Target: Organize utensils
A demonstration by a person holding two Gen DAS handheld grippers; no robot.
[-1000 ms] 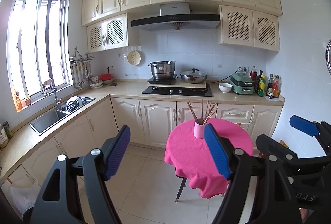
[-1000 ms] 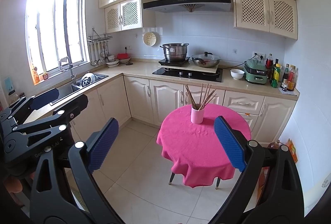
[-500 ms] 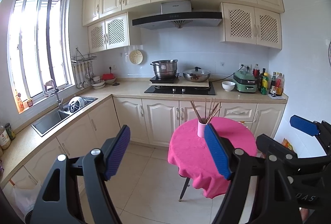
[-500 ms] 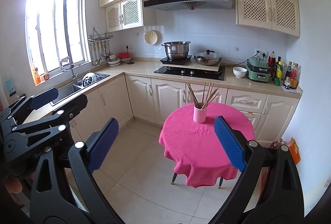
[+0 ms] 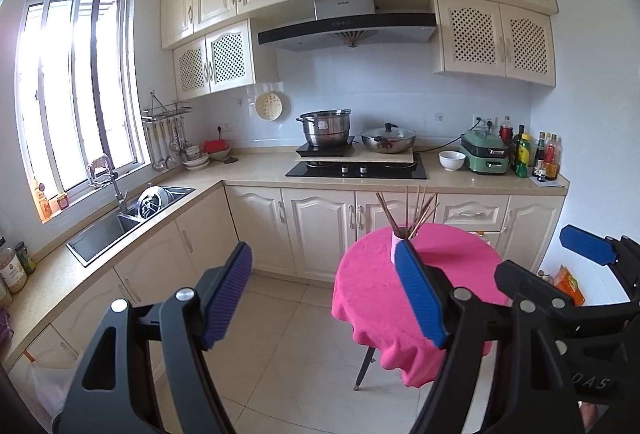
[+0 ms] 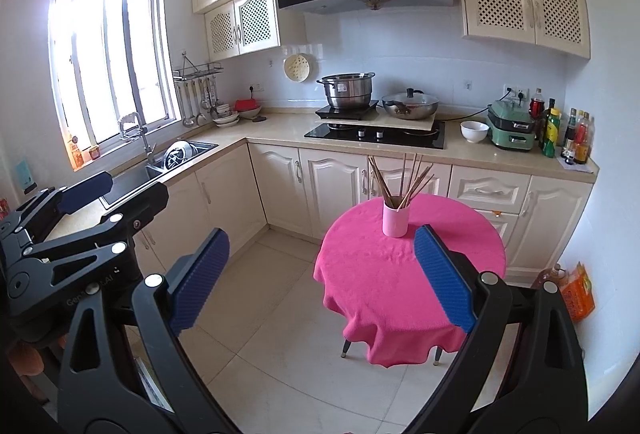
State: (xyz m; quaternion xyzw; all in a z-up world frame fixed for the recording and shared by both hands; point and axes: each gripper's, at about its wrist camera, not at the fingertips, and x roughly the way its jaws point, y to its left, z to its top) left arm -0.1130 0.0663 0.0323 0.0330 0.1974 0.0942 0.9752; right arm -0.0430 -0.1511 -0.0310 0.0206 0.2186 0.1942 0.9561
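both claws gape, pink cup (image 6: pixel 395 220) of chopsticks (image 6: pixel 400 179) well ahead.

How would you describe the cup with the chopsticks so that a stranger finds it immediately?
Look at the small round table under a bright pink cloth, in front of the stove cabinets. The pink cup stands alone near its far edge, with brown chopsticks fanning out of it.
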